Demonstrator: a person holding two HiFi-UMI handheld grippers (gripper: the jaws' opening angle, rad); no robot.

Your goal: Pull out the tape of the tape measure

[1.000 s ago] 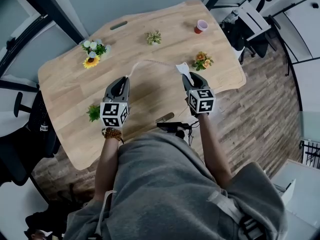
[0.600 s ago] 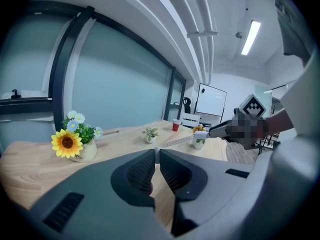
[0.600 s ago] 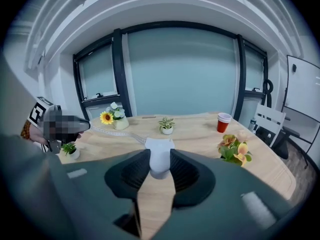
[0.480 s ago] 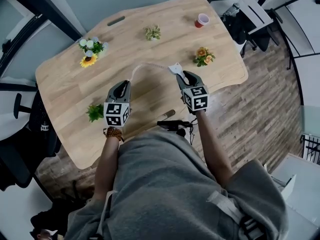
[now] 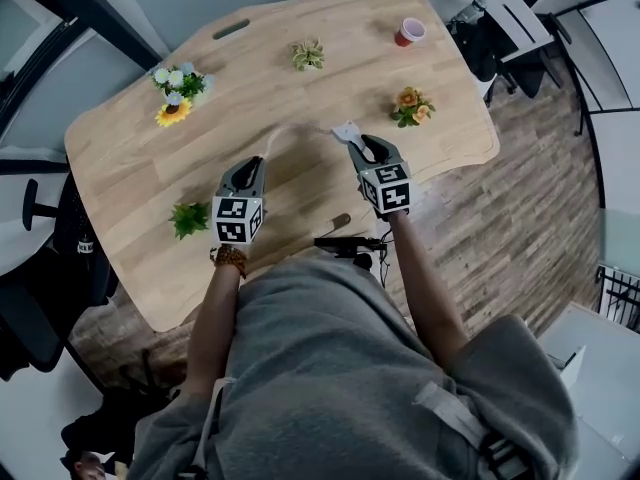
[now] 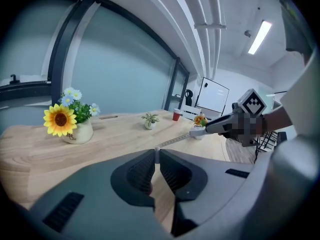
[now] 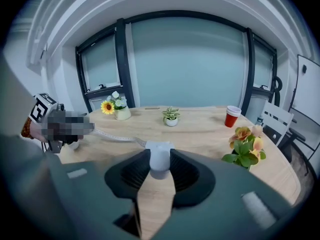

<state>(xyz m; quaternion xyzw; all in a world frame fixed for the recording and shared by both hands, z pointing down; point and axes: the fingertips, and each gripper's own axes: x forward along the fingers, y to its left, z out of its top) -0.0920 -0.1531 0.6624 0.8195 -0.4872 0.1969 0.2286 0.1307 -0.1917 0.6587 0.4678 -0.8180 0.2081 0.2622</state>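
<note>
The tape measure's white case (image 5: 346,131) is clamped between the jaws of my right gripper (image 5: 353,142), above the middle of the wooden table (image 5: 130,178). In the right gripper view the case (image 7: 159,159) fills the gap of that gripper (image 7: 159,168). The pale tape (image 5: 296,125) arcs from the case leftward to my left gripper (image 5: 257,160). In the left gripper view, my left gripper (image 6: 157,156) is shut on the thin tape end (image 6: 157,154), and the tape (image 6: 175,140) runs off towards the right gripper.
On the table stand a sunflower pot (image 5: 172,88), a small green plant (image 5: 308,55), a red cup (image 5: 408,32), orange flowers (image 5: 411,105) and a green sprig (image 5: 189,218) by the left gripper. A dark object (image 5: 345,245) sits at the near edge. Chairs stand beyond the table's right end.
The right gripper with the case has shifted slightly left, nearer the left gripper. The tape still bows between them. Both grips are unchanged.
</note>
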